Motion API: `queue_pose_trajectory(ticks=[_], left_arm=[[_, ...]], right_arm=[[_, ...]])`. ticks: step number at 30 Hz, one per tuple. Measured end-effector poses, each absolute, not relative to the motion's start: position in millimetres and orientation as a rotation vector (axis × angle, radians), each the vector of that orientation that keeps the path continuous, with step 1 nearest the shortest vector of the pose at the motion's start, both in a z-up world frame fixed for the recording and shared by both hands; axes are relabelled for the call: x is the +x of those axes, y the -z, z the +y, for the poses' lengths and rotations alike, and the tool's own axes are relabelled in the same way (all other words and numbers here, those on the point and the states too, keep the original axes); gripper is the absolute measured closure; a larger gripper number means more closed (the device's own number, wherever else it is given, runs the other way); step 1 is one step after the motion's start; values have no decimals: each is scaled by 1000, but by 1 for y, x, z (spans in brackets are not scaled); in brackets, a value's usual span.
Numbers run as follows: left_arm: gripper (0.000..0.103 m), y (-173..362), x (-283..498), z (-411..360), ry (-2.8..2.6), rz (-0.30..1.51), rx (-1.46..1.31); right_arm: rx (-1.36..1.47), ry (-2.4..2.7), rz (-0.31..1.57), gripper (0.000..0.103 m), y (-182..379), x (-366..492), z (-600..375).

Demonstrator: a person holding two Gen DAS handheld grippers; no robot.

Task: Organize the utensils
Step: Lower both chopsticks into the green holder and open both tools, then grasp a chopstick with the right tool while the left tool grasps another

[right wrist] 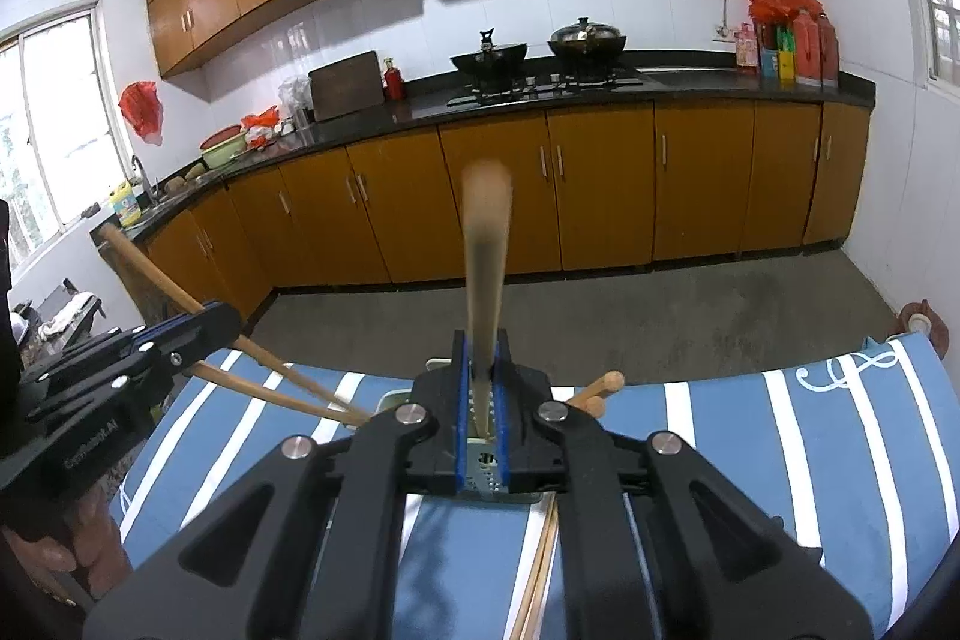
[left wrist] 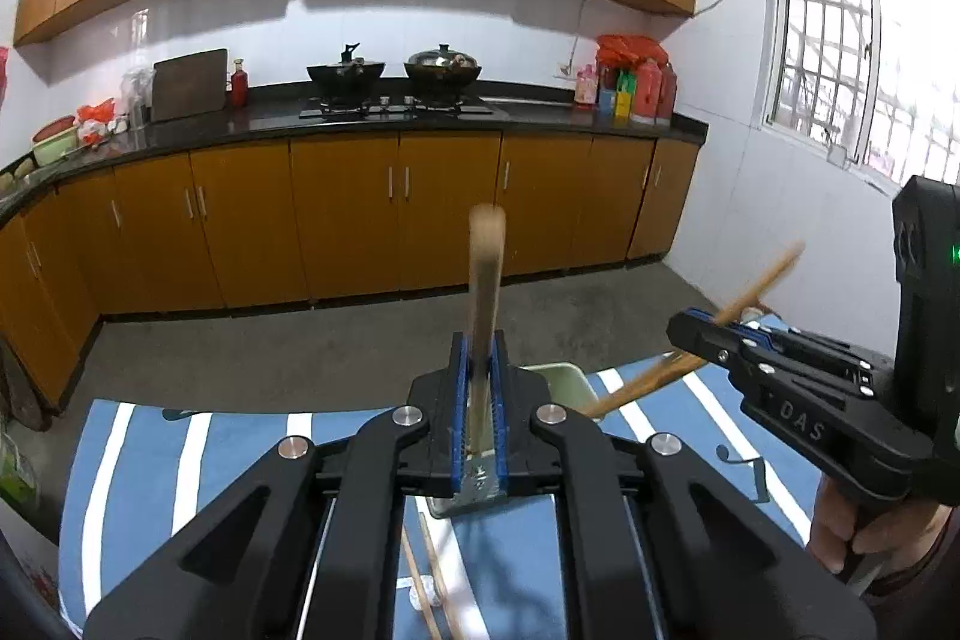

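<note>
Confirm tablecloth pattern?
Blue tablecloth with white stripes, clearest in the right wrist view.

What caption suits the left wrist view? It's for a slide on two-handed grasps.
Left gripper and right gripper each clamp wooden chopsticks above a blue striped cloth, facing kitchen cabinets.

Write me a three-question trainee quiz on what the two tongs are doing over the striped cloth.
1. True or false: the left tongs are shut on a wooden chopstick.
2. What do the right tongs hold: A) a spoon, B) a wooden chopstick, C) nothing?
3. Fill in: the container below the tongs stands on a blue-and-white ___ cloth.

Key: 1 true; 2 B; 3 striped.
</note>
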State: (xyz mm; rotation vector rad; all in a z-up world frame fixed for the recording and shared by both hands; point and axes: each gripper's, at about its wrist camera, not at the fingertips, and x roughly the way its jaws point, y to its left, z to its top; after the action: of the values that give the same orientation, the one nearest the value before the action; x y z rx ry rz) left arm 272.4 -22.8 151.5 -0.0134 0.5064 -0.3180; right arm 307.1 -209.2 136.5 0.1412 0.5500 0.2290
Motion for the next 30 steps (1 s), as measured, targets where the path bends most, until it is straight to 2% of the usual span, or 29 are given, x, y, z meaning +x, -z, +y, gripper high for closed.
queue_pose_trajectory(ticks=[2,3,4,11,15,20,24,30], left_arm=[[83,-155,270,-19,317,494,-22],[71,-157,268,-18,313,484,-25],[67,-159,266,-16,310,472,-31],[67,-173,248,-1,284,420,-60],[67,-170,228,16,258,404,-71],[66,-131,208,44,195,470,-79],[66,-71,208,55,139,612,-55],[66,-1,204,51,132,777,-51]], right_arm=[[152,-226,533,88,-140,303,-213],[156,-225,526,87,-141,301,-215],[162,-224,514,85,-144,297,-217],[153,-200,411,77,-162,258,-231],[150,-164,396,76,-148,230,-245],[173,-99,512,76,-90,212,-265],[200,-83,684,76,-26,216,-265],[190,-130,864,85,51,216,-234]])
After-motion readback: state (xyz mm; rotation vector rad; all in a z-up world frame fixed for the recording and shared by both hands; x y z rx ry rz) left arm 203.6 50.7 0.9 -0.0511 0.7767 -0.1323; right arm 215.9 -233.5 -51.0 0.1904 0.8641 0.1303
